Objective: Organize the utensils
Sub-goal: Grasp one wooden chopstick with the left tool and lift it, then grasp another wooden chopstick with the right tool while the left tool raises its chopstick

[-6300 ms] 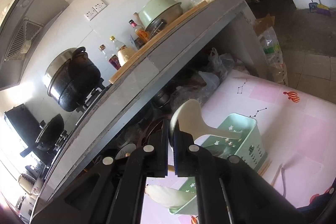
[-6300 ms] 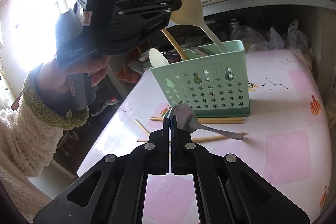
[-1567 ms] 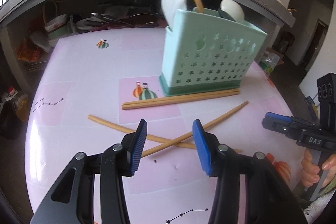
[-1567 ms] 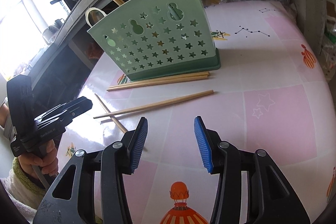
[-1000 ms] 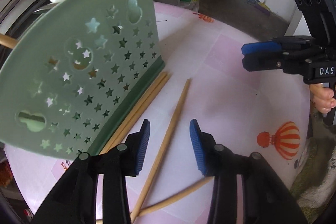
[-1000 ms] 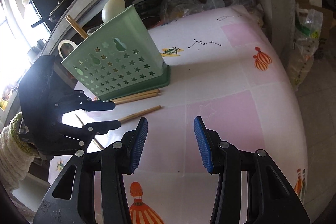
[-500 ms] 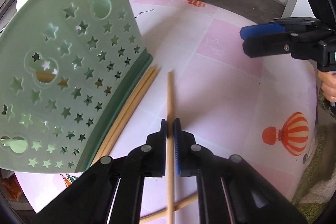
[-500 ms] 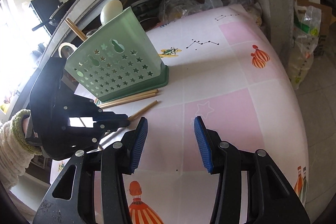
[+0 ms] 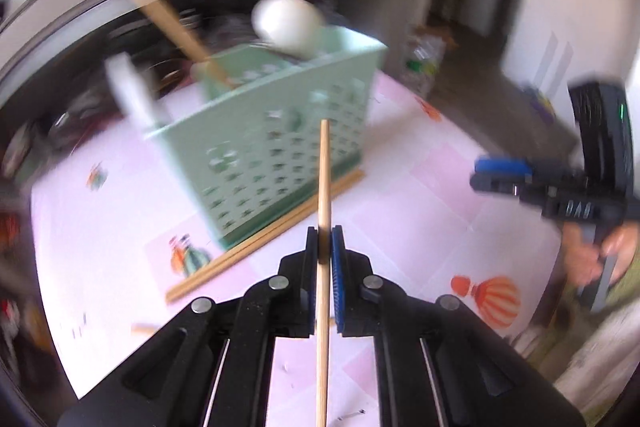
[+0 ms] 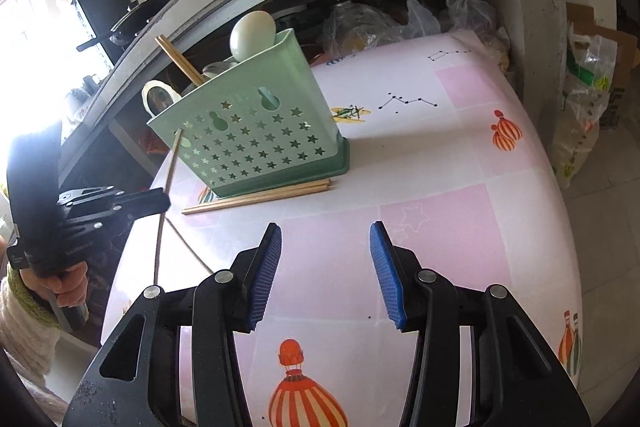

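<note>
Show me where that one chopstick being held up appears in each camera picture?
Left wrist view: the chopstick runs straight up the middle, pinched in the left tongs.
Right wrist view: the chopstick is a thin slanted line at left.
Shared landmark: the green basket.

Pale wooden chopstick (image 9: 324, 187); glossy green plastic caddy (image 10: 256, 135).

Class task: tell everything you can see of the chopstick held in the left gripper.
The chopstick is one thin, straight, pale stick that looks like wood or bamboo. The left gripper is shut on it partway along, its pads pressing both sides. It is lifted off the table, its far end in front of the green utensil basket.
</note>
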Demonstrator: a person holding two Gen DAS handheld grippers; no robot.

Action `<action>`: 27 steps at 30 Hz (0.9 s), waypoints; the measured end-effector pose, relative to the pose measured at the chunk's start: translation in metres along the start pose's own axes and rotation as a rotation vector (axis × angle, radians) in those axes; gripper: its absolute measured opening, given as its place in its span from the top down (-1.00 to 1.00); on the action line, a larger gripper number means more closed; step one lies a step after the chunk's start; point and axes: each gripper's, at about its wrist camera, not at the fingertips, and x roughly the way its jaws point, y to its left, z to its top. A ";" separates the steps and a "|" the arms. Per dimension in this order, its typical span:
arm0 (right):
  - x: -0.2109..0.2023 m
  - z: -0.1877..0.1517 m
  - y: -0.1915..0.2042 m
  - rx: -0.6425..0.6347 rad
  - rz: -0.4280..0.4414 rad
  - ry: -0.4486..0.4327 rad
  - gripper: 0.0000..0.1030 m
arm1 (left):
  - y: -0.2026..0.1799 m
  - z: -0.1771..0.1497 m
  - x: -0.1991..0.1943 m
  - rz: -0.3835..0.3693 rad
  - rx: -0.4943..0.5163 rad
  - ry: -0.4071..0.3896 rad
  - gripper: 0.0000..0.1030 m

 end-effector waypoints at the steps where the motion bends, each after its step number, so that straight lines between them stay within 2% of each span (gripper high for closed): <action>1: 0.001 0.000 0.005 -0.007 0.007 0.004 0.13 | 0.006 -0.003 -0.008 -0.003 -0.069 -0.030 0.89; 6: 0.014 0.006 0.034 -0.066 0.086 0.040 0.13 | 0.055 -0.037 -0.058 0.026 -0.416 -0.203 0.89; 9: 0.030 0.009 0.056 -0.107 0.157 0.087 0.13 | 0.079 -0.062 -0.083 0.051 -0.540 -0.265 0.89; 11: 0.045 0.012 0.073 -0.142 0.215 0.130 0.13 | 0.087 -0.074 -0.092 0.088 -0.583 -0.287 0.89; 14: 0.070 0.015 0.102 -0.220 0.291 0.193 0.14 | 0.099 -0.090 -0.101 0.102 -0.650 -0.318 0.89; 20: 0.124 0.012 0.173 -0.457 0.367 0.314 0.19 | 0.123 -0.107 -0.115 0.131 -0.727 -0.369 0.89; 24: 0.158 0.004 0.217 -0.635 0.349 0.359 0.26 | 0.129 -0.114 -0.124 0.139 -0.744 -0.393 0.89; 27: 0.179 -0.002 0.242 -0.778 0.285 0.356 0.32 | 0.132 -0.119 -0.129 0.129 -0.769 -0.403 0.89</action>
